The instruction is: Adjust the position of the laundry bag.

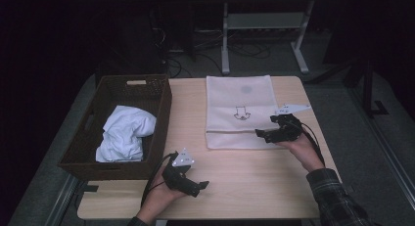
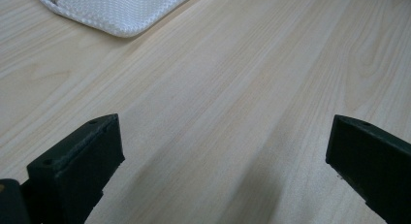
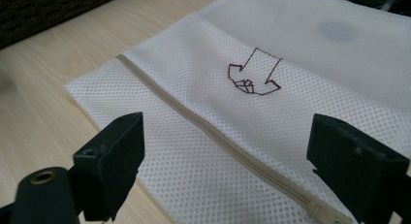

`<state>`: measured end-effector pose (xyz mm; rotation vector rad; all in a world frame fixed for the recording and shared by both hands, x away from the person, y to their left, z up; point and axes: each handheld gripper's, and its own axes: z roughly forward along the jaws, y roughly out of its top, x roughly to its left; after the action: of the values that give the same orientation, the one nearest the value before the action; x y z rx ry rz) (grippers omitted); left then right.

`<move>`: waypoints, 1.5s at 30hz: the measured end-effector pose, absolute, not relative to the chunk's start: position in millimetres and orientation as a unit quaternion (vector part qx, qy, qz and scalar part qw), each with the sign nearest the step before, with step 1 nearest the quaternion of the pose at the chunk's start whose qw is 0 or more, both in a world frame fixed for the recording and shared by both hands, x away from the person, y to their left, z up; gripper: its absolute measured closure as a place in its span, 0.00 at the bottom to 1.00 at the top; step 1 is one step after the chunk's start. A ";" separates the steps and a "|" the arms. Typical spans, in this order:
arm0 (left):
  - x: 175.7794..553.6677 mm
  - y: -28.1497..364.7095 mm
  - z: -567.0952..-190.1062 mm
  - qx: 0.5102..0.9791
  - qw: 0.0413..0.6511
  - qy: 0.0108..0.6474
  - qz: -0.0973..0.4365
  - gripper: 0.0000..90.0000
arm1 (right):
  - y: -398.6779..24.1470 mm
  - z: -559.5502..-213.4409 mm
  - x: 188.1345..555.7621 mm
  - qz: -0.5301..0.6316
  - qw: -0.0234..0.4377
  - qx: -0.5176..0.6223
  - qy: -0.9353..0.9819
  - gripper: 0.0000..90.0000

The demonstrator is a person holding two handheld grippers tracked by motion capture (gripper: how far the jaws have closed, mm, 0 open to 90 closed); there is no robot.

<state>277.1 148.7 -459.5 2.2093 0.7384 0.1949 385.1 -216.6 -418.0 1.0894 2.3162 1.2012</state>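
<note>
Right gripper view, right tongs (image 3: 225,161) wide over mesh bag (image 3: 271,88), left tongs (image 2: 225,161) wide

Beyond my table (image 1: 244,187) of pale wood, the grey floor (image 1: 342,113) ran back into a dark room. A white metal frame with two legs (image 1: 225,45) stood there past the far edge, and black cables (image 1: 195,45) lay tangled around its feet.
</note>
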 end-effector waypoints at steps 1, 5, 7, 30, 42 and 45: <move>276.8 148.6 -459.4 0.870 0.392 0.290 0.078 0.00 | -215.6 -417.6 386.9 0.418 0.156 0.380 0.810 0.15; 275.4 149.2 -458.0 0.868 0.394 0.290 0.080 0.00 | -212.8 -417.1 394.0 0.420 0.156 0.383 0.808 0.16; 275.2 149.8 -457.8 0.868 0.394 0.291 0.080 0.00 | -211.4 -416.9 398.3 0.414 0.149 0.385 0.811 0.16; 274.6 150.6 -457.0 0.867 0.397 0.291 0.078 0.00 | -192.9 -405.8 434.1 0.395 0.146 0.396 0.816 0.31; 274.2 151.1 -456.6 0.866 0.400 0.289 0.076 0.00 | -173.7 -408.3 461.1 0.388 0.129 0.406 0.817 0.49; 274.4 151.2 -456.5 0.865 0.402 0.290 0.076 0.00 | -169.6 -406.2 468.5 0.390 0.130 0.408 0.815 0.54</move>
<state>274.4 151.2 -456.5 2.1858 0.7334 0.1919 468.5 -169.6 -406.2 1.1849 2.3692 1.1341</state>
